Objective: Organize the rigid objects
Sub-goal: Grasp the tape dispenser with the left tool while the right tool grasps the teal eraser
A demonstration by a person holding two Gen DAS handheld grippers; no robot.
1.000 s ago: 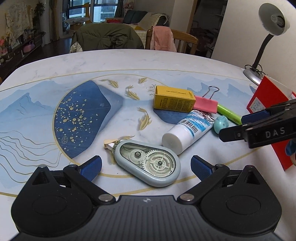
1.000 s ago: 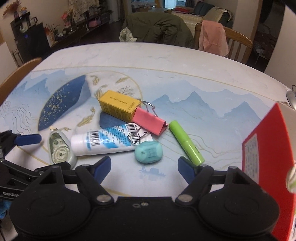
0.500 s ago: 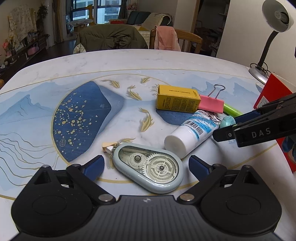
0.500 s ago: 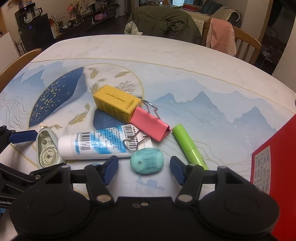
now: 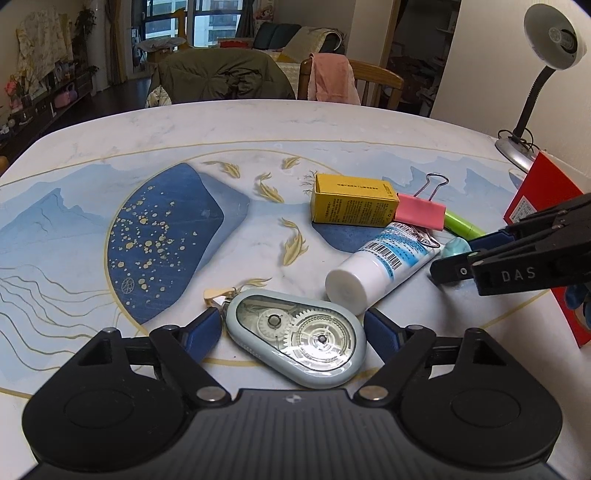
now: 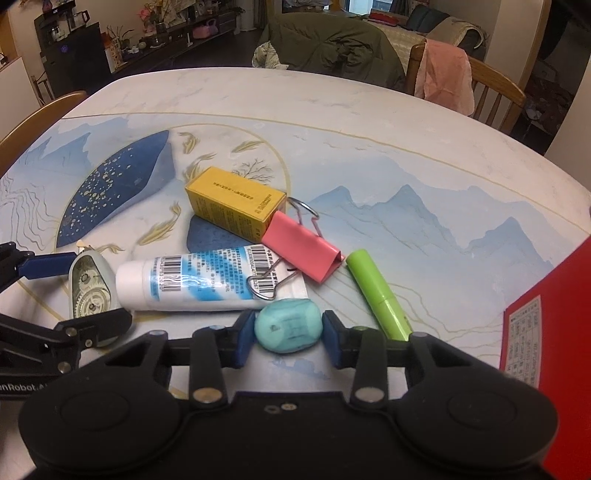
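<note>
A pale grey correction tape dispenser [image 5: 295,339] lies on the painted table [image 5: 258,129], between the blue pads of my left gripper [image 5: 293,328]. Its jaws are closing; the right pad reaches the shell, while a sliver of gap shows at the left pad. A teal eraser [image 6: 288,325] sits between the pads of my right gripper [image 6: 288,332]. These jaws are closing too, and both pads meet the eraser's sides. In the left wrist view the right gripper [image 5: 458,254] comes in from the right and half hides the eraser [image 5: 456,247].
Behind the eraser lie a white tube [image 6: 207,284], a yellow box [image 6: 236,210], a pink binder clip [image 6: 301,245] and a green highlighter [image 6: 378,293]. A red box [image 6: 546,332] stands at the right. A desk lamp [image 5: 554,33] and chairs ring the table's far edge.
Both pairs of jaws have narrowed. The left pads drew in beside the tape dispenser. The right gripper slid forward, so the eraser now sits between its pads.
</note>
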